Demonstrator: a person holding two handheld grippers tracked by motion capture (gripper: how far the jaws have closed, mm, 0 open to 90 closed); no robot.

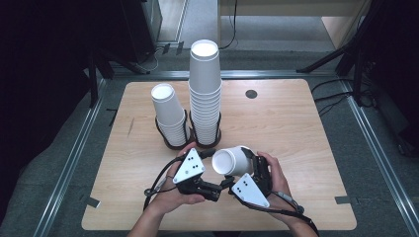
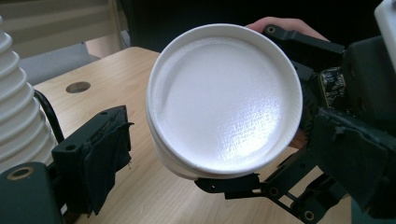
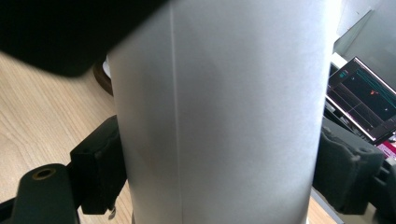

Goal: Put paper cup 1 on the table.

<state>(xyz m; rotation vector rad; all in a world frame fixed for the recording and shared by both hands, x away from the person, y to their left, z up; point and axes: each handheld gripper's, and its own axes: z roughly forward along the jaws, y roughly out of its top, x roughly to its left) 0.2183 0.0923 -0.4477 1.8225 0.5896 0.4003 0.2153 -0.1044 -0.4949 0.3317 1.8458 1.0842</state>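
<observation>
Holding a light, crushable paper cup (image 1: 232, 161) sideways by its wall, the right hand-held gripper (image 1: 259, 173) should squeeze gently; the left hand-held gripper (image 1: 210, 157) gapes beside its base.

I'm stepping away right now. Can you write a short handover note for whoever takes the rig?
Right gripper: shut on the cup, held on its side above the table, base toward the left gripper.
Left gripper: open, jaws either side of the cup's base, not pressing.
Two cup stacks stand behind: short stack, tall stack.
Done: one cup lifted out.
Left: probably separating the held cup, which looks like two nested, then placing it.
</observation>
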